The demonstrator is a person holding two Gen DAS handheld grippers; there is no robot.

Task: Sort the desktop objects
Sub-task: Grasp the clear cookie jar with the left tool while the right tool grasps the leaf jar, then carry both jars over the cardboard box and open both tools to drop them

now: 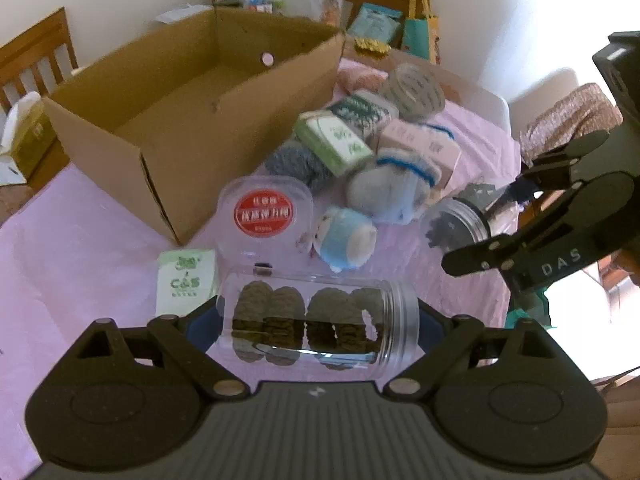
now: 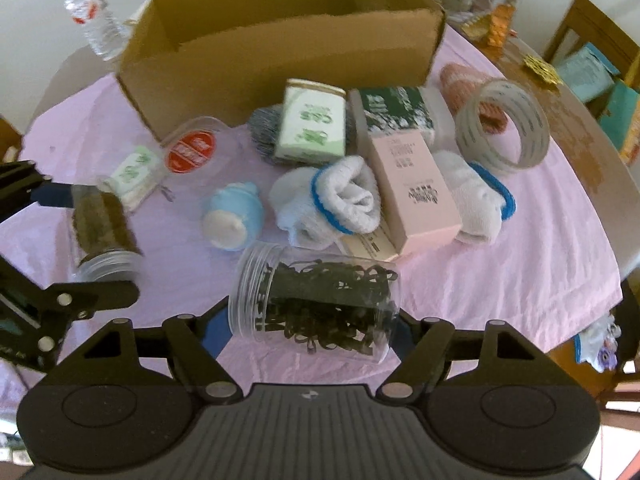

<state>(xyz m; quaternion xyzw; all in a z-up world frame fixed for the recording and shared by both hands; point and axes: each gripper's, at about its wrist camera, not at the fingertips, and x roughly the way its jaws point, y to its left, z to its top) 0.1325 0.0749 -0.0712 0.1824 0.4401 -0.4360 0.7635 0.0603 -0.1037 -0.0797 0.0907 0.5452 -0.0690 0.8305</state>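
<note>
My left gripper (image 1: pixel 318 322) is shut on a clear jar of brown knitted pieces (image 1: pixel 316 320), held sideways just above the pink tablecloth; the jar also shows at the left of the right wrist view (image 2: pixel 102 232). My right gripper (image 2: pixel 312 328) is shut on a clear jar of dark hair ties (image 2: pixel 320 304), also sideways; it shows in the left wrist view (image 1: pixel 456 224). An open cardboard box (image 1: pixel 192 92) stands behind, also in the right wrist view (image 2: pixel 280 40). A pile of small objects lies between: a blue plush (image 2: pixel 234 216), rolled white socks (image 2: pixel 336 200), a pink box (image 2: pixel 416 192).
Also on the cloth are a red-labelled clear tub (image 1: pixel 266 212), green tissue packs (image 1: pixel 186 280) (image 2: pixel 312 120), a tape ring (image 2: pixel 504 128) and a grey scrubber (image 1: pixel 296 160). A water bottle (image 2: pixel 94 12) stands left of the box. Wooden chairs (image 1: pixel 36 56) surround the table.
</note>
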